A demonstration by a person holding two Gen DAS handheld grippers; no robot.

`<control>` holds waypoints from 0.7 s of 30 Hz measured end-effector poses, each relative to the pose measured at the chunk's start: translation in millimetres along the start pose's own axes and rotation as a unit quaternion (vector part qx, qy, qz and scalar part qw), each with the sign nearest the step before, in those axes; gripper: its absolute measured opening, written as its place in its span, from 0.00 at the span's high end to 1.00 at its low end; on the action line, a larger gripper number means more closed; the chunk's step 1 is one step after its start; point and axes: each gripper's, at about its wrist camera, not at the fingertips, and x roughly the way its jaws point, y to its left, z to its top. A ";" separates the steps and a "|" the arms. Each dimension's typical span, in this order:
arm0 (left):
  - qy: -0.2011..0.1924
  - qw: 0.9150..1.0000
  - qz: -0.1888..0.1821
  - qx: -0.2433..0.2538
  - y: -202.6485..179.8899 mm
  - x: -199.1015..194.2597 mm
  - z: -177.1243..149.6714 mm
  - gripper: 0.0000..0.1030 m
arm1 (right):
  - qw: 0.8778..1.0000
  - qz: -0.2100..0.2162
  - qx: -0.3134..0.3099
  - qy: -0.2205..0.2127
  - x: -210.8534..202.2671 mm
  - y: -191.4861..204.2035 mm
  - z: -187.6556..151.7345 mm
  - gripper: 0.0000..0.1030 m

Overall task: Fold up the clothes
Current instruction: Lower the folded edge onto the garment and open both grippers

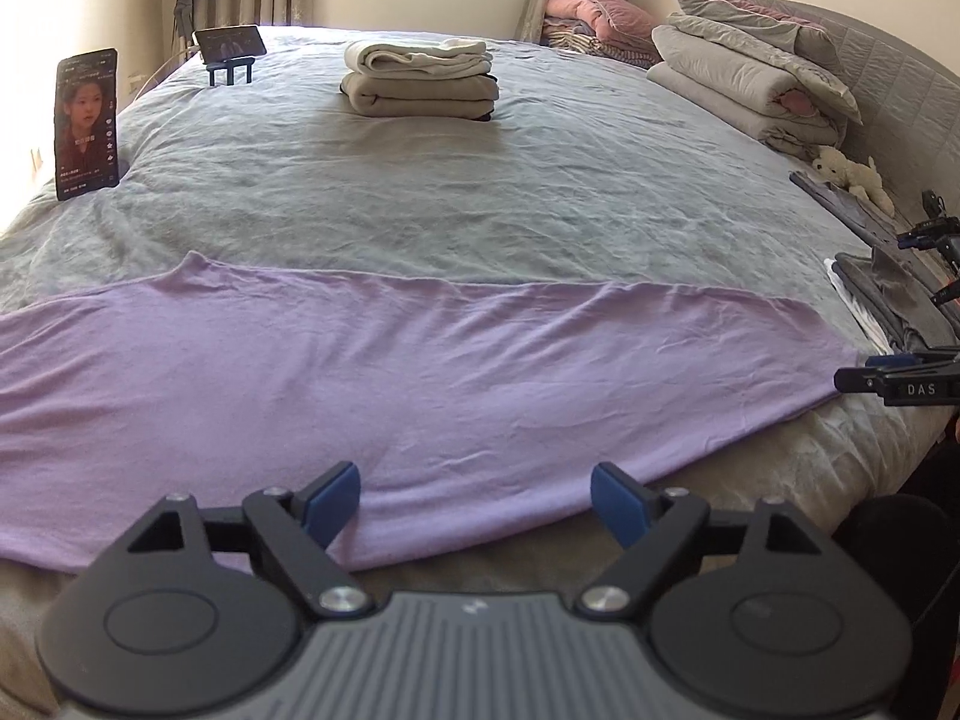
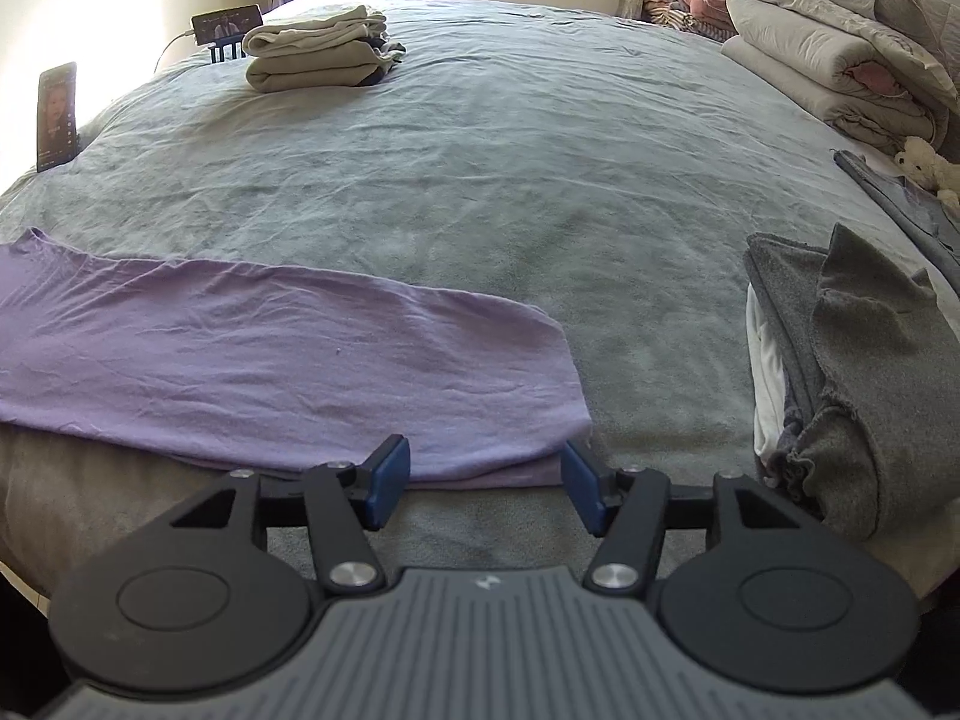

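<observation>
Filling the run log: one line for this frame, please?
stage: fold in progress | purple garment: flat on bed, folded lengthwise | left gripper: open, empty | right gripper: open, empty

Both tongs look alike: the left tongs and right tongs have blue pads on black linkage arms, silver screws, round black discs and a ribbed grey housing.
</observation>
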 end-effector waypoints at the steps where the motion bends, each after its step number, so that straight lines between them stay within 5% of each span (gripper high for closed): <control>1: 0.004 1.000 -0.001 0.000 -2.6 -0.5 0.9 0.12 | 1.000 0.001 0.000 0.003 -1.2 -0.6 0.0 0.32; 5: 0.013 1.000 -0.005 0.007 -14.2 -3.6 4.4 0.03 | 1.000 0.009 0.007 0.008 -5.5 -4.2 0.0 0.26; 21: 0.015 0.998 -0.043 0.042 -35.7 -4.9 -1.0 0.01 | 0.996 0.034 0.085 0.016 -1.9 -34.0 -2.3 0.25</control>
